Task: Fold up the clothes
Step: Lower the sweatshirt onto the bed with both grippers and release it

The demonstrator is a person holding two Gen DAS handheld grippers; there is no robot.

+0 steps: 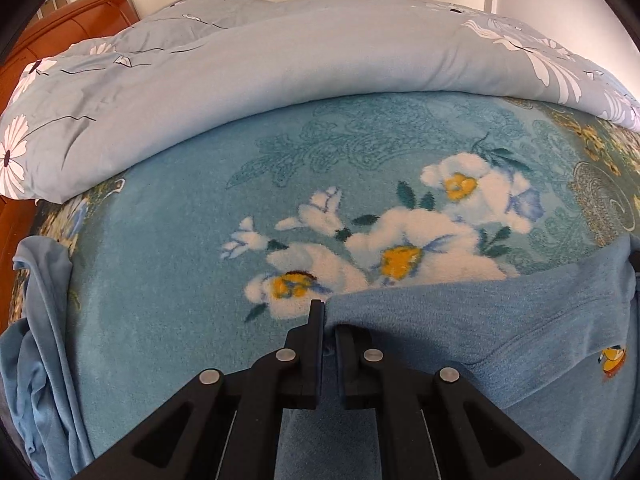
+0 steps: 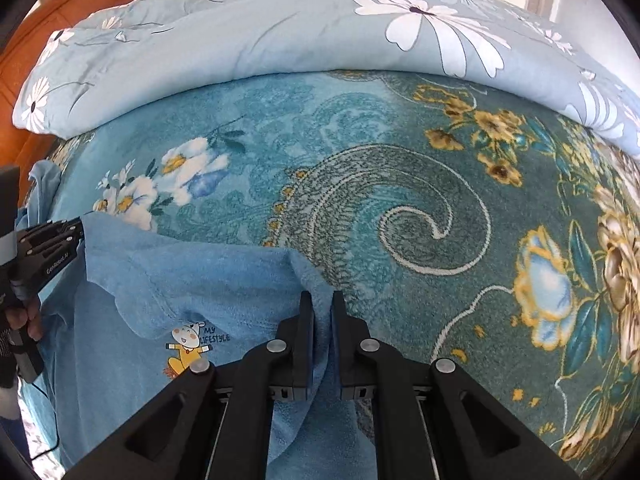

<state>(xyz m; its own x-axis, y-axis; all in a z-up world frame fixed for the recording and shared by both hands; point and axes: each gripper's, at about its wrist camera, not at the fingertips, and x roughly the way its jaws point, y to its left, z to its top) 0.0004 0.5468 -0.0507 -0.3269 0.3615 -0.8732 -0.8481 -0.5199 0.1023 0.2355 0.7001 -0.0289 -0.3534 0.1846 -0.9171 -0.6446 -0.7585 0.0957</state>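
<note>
A blue T-shirt (image 2: 208,280) with a small cartoon cow print (image 2: 186,342) lies on the teal floral blanket (image 2: 400,200), one part folded over. My right gripper (image 2: 322,304) is shut on the shirt's right fold edge, cloth pinched between its jaws. My left gripper (image 1: 329,320) is shut on the shirt's (image 1: 480,320) left corner; it also shows at the left of the right wrist view (image 2: 78,226), held by a hand. The cow print shows at the right edge of the left wrist view (image 1: 612,358).
A rolled light-blue quilt (image 1: 320,72) with white daisies lies along the far side of the bed. More blue cloth (image 1: 36,340) hangs at the bed's left edge. An orange wooden headboard (image 1: 80,20) stands at the far left.
</note>
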